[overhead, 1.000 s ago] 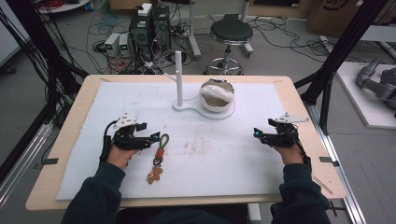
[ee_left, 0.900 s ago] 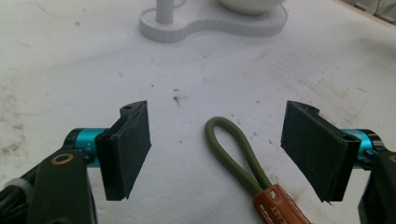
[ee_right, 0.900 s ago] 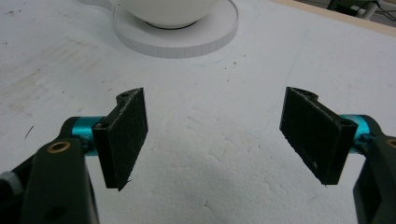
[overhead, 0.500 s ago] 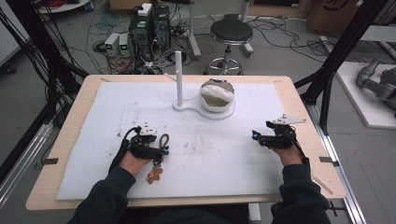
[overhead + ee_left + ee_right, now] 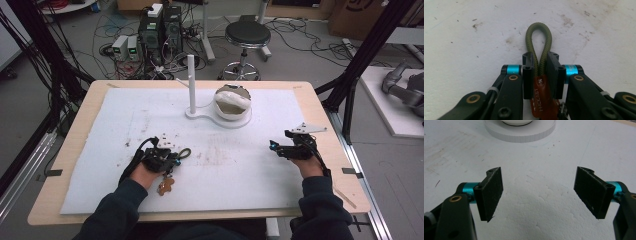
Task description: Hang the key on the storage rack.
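A keychain lies on the white mat at the front left, with an olive cord loop (image 5: 185,152) and a brown leather tag (image 5: 165,186). My left gripper (image 5: 173,159) is over it. In the left gripper view its jaws have just been closing, and the pads now press both strands of the cord loop (image 5: 539,32) just above the leather tag (image 5: 540,100), so my left gripper (image 5: 540,65) is shut on the cord. My right gripper (image 5: 274,147) rests at the front right, open, with bare mat between its fingers (image 5: 539,192).
A white stand (image 5: 200,114) with an upright post (image 5: 191,80) and a round bowl-like piece (image 5: 232,100) sits at the mat's back middle; its base (image 5: 520,132) shows ahead of my right gripper. The wooden table edge (image 5: 330,125) frames the stained mat.
My left hand has moved right onto the keychain and its jaws have closed on the olive cord loop. The right hand has stayed put.
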A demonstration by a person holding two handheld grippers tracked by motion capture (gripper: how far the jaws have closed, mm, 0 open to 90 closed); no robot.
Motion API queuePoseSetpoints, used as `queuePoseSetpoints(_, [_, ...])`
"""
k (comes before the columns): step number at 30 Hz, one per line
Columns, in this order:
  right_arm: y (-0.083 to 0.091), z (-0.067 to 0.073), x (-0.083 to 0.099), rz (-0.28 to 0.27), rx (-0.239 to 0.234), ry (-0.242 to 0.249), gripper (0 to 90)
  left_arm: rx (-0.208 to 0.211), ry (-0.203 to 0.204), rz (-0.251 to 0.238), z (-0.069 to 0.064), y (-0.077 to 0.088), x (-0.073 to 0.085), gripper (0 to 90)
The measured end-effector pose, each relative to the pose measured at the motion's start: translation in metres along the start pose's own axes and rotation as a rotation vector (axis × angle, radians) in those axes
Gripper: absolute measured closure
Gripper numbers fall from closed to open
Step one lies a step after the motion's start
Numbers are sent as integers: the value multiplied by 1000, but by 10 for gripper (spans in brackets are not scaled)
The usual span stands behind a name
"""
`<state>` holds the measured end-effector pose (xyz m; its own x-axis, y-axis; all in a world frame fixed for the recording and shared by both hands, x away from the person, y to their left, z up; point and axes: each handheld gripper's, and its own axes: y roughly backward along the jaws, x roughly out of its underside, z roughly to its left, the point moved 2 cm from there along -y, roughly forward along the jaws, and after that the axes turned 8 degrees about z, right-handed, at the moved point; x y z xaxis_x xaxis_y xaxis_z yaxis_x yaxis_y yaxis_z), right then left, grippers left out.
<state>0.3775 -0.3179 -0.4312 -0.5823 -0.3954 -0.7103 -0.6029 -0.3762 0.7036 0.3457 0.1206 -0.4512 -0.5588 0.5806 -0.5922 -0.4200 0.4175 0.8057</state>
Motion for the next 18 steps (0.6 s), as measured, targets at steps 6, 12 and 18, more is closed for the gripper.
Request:
queuePoseSetpoints(6, [0, -1, 0, -4, -1, -4, 236, 26, 71, -108, 9, 11, -4, 771])
queuePoseSetpoints(12, [2, -1, 0, -14, 1, -6, 237, 16, 109, -271, 22, 36, -7, 775])
queuePoseSetpoints(18, [4, 0, 0, -27, -8, -18, 237, -10, 150, -423, 44, 69, -10, 775])
